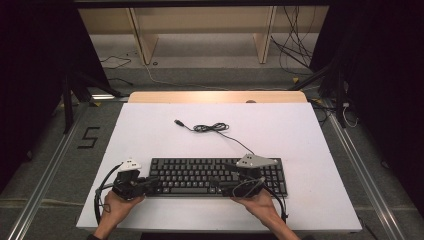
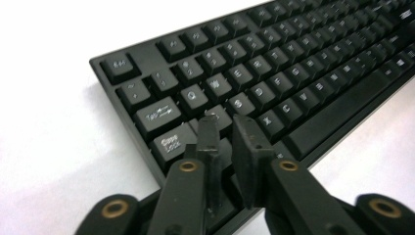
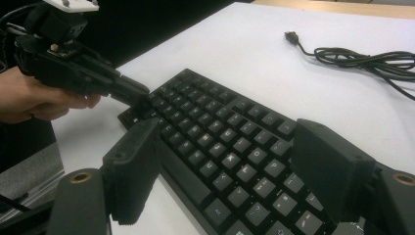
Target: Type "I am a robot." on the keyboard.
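Lying at the frame's lower centre, the keyboard [image 1: 215, 176] sat under both tools: left tool [image 2: 230, 129] nearly clenched, empty, over its left keys; right tool [image 3: 230, 166] released above.

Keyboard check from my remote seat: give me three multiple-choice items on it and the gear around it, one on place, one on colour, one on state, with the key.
1. Where does the loose cable lie?
A. On the white table beyond the keyboard
B. Across the keys
C. On the floor

2. What colour is the keyboard?
A. White
B. Black
C. Red

3. How do the right gripper jaws stand?
A. Shut on the cable
C. Shut on a key
B. Wide apart over the keys

Key: 1 A, the high view shows the cable coiled on the table behind the keyboard, its plug lying free. 2 B, its case and keys are black in every view. 3 B, the right gripper view shows a broad gap with keys visible between the jaws; the left gripper jaws, by contrast, stand close together over the keys by Caps Lock.
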